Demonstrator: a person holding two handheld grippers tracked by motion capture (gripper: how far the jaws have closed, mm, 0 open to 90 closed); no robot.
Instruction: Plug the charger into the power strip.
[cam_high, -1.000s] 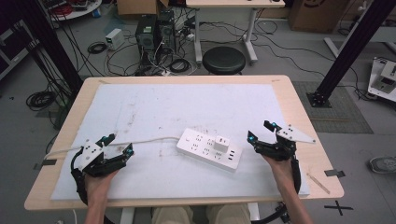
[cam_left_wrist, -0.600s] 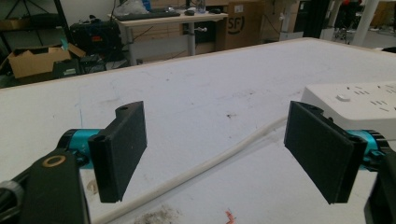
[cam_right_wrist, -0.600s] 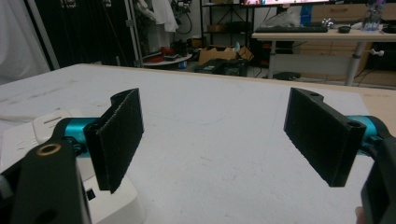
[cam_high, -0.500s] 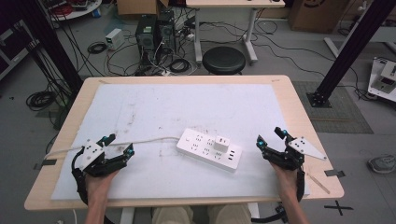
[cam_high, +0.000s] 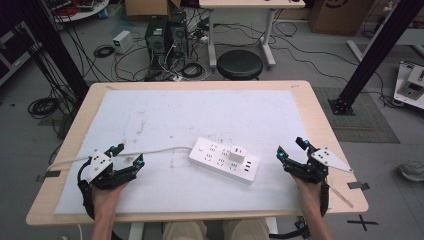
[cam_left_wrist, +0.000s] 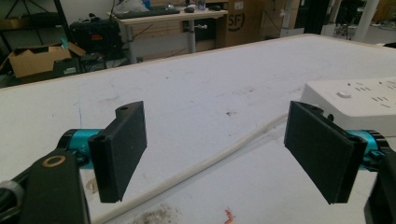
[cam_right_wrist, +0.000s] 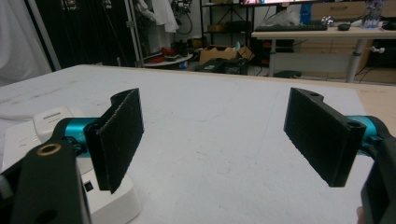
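The right gripper (cam_high: 293, 151) has drawn back over the last second, sliding away from the long white plastic power strip (cam_high: 224, 160) toward the right edge of the table, and it now sits clear of the strip with bare mat between them. The left gripper (cam_high: 127, 155) has barely shifted.

Nearest the person, both hands rest low at the front edge of the pale wooden table (cam_high: 320, 115). Both pairs of jaws stand wide apart, holding nothing; the right gripper view shows the strip's near corner (cam_right_wrist: 56, 140) off beside its left jaw, not between the two. In the left gripper view the strip's thin white cord (cam_left_wrist: 219, 154) runs across the mat right between the spread jaws, with the strip's end (cam_left_wrist: 355, 98) further along.

Farther out, the strip lies slantwise on the white mat (cam_high: 200, 110), a small white plug adapter (cam_high: 237, 152) seated in it.

To my eye the right hand has let go and stepped off, so that part looks finished; the left gripper appears best placed for the cord.
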